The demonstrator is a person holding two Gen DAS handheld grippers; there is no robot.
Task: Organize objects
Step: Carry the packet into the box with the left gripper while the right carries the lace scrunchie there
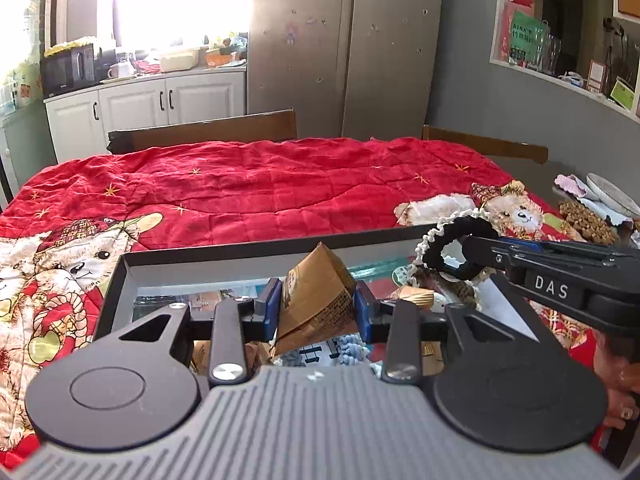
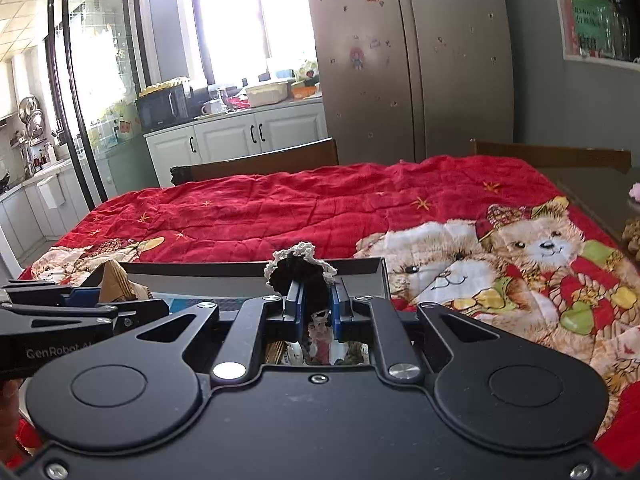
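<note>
Your left gripper (image 1: pixel 316 304) is clamped on a crumpled brown kraft-paper packet (image 1: pixel 316 296), its blue pads pressing both sides, held above the open shallow black cardboard box (image 1: pixel 120 280) on the red quilted teddy-bear blanket (image 1: pixel 260 188). Your right gripper (image 2: pixel 316 304) has its jaws squeezed narrow on a black fabric scrunchie with cream lace trim (image 2: pixel 298 266), over the same box's right part (other contents inside are hard to make out).
</note>
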